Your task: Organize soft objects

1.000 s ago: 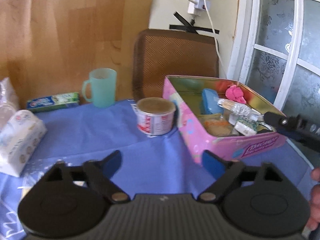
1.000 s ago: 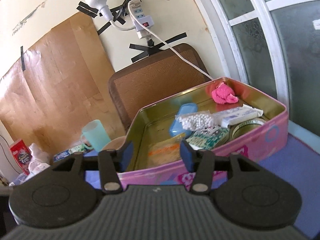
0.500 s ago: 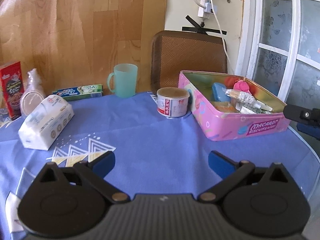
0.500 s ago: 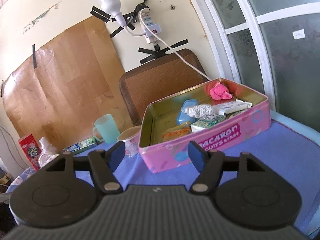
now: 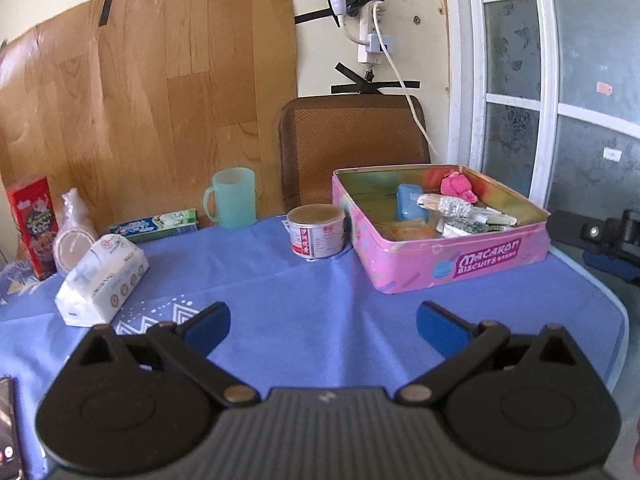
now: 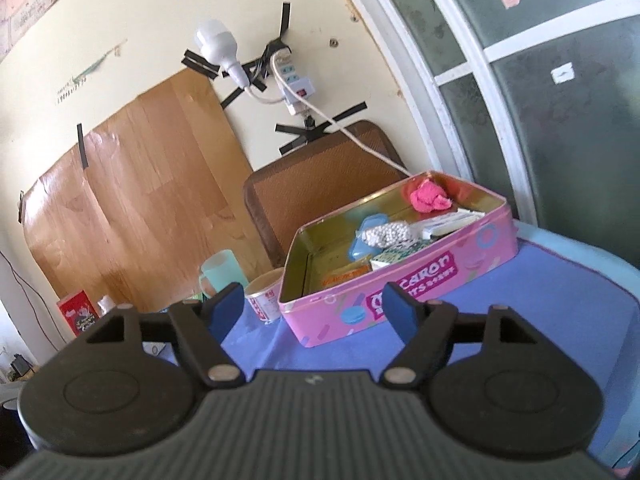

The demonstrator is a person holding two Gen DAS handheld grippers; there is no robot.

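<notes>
A pink macaron biscuit tin (image 5: 460,268) (image 6: 400,292) stands open on the blue tablecloth at the right. Inside lie a pink soft cloth (image 5: 458,186) (image 6: 430,196), a blue case (image 5: 408,202), a bag of white beads (image 6: 386,234) and small packets. A white tissue pack (image 5: 102,280) lies at the left. My left gripper (image 5: 322,324) is open and empty, back from the tin over the cloth. My right gripper (image 6: 316,312) is open and empty, in front of the tin; it shows at the right edge of the left wrist view (image 5: 600,244).
A small can (image 5: 316,230), a green mug (image 5: 232,198), a toothpaste box (image 5: 156,226), a red box (image 5: 34,224) and a plastic bag (image 5: 72,232) stand on the table (image 5: 280,300). A brown chair back (image 5: 352,148) is behind it. The window (image 5: 560,80) is at the right.
Both grippers have pulled back and up from the tin, so more of the table shows. Both stay open and empty.
</notes>
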